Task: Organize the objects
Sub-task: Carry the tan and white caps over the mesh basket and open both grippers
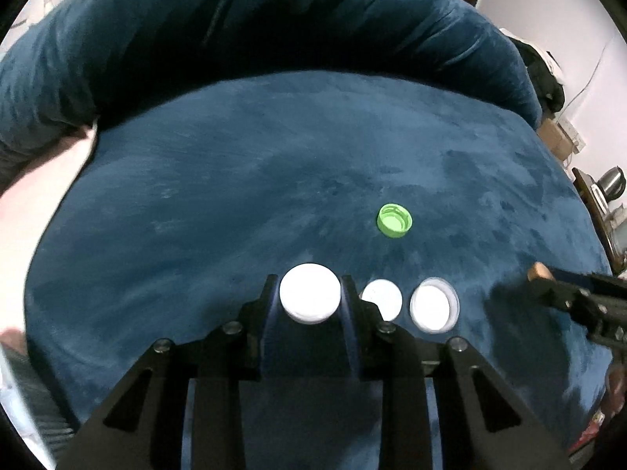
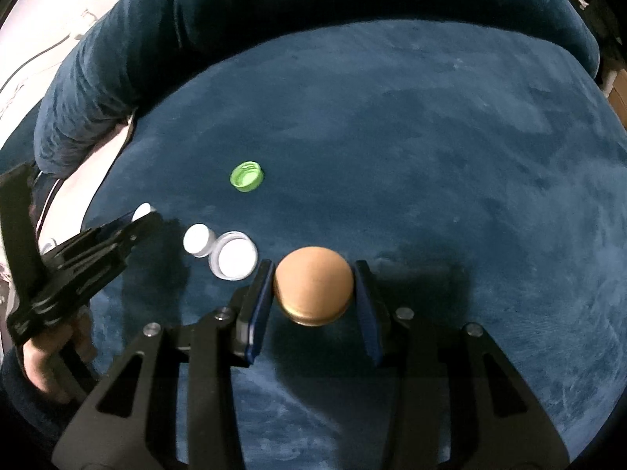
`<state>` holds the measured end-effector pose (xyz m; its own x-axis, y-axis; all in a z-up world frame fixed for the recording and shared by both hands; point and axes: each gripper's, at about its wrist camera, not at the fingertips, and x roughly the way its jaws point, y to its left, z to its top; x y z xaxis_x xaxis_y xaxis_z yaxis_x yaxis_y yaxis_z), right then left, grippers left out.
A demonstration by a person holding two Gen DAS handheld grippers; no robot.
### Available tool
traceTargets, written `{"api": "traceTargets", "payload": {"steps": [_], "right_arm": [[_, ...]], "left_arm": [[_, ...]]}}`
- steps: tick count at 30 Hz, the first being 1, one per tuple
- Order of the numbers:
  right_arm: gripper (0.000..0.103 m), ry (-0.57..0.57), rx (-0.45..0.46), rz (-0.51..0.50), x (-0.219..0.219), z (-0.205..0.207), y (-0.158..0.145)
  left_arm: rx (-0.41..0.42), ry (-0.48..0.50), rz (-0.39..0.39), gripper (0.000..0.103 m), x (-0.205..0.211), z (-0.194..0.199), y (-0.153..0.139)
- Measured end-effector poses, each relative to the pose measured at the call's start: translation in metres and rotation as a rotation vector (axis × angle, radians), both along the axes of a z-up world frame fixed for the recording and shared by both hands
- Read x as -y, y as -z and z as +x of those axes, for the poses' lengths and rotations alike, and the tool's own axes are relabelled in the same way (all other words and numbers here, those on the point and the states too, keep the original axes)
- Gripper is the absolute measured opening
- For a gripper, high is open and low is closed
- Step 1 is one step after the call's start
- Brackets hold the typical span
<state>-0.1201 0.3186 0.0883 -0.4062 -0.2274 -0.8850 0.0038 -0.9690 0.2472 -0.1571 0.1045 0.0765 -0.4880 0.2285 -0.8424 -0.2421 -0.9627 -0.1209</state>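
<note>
The white cap (image 1: 310,298), near the front of the blue velvet cushion (image 1: 274,164), looks light, stiff and smooth; its round rim is the place to pinch. The left gripper (image 1: 309,293) clenches it there. The right gripper (image 2: 313,286) grasps a gold lid (image 2: 313,290). Two white caps (image 1: 407,303) lie just right, a green cap (image 1: 394,220) farther off.

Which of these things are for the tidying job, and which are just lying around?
Job things: white cap in left gripper, gold lid in right gripper, two white caps, green cap.
Just around: kettle, cardboard box.
</note>
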Motion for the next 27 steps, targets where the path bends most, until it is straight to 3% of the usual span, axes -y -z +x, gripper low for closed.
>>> {"api": "traceTargets", "payload": {"steps": [4,11,18,27], "right_arm": [[0.041,-0.015,-0.016,-0.001,0.012,0.007,-0.007],[0.041,-0.108,-0.058,0.009,0.062,0.018,-0.022],[0.041,-0.257,-0.076,-0.021,0.140,0.039,-0.029],[0.041,-0.437,-0.057,-0.167,0.266,0.066,-0.032]], "left_arm": [[-0.026,-0.011,-0.001,0.030,0.024,0.021,-0.020],[-0.088,-0.101,0.081,0.030,0.088,0.066,-0.066],[-0.115,-0.301,0.117,0.030,0.199,0.107,-0.093],[-0.080,-0.553,0.149,0.030,0.331,0.153,-0.088]]}}
